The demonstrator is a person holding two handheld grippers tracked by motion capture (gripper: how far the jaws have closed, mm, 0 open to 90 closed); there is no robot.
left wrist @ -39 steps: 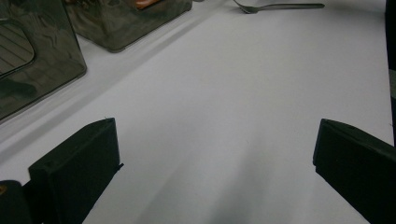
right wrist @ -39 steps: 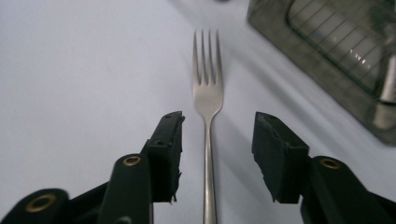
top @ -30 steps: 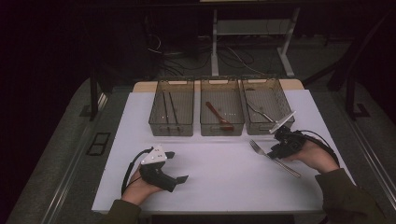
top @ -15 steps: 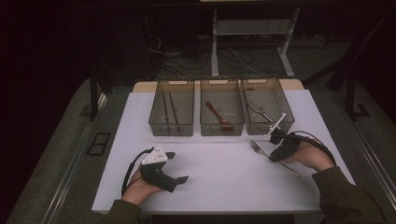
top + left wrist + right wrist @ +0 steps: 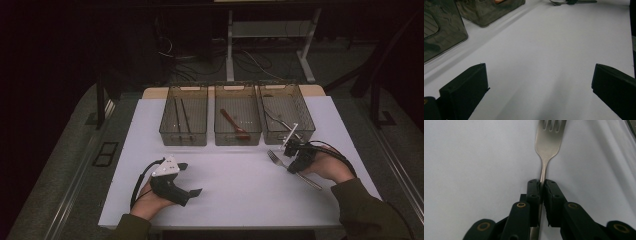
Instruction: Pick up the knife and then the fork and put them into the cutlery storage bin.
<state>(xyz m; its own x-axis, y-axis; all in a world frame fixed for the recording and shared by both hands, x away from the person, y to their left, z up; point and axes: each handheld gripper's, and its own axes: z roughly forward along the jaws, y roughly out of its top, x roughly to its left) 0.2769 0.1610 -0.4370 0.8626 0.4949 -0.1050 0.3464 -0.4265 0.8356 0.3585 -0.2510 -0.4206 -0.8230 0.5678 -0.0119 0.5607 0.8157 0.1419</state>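
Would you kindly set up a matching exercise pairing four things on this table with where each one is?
1. fork
2. wooden spoon
3. chopsticks
4. left gripper

A. left bin
B. open above the bare white mat
C. middle bin
D. clamped in the right gripper

Pairs: 1-D, 2-C, 3-A, 4-B

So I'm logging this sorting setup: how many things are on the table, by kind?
Bins: 3 (left, middle, right)
Forks: 1 (on the sheet, right gripper shut on it)
Wooden spoons: 1 (middle bin)
Chopsticks: 2 (left bin)
Metal utensils in the right bin: 1, kind unclear
Total: 8
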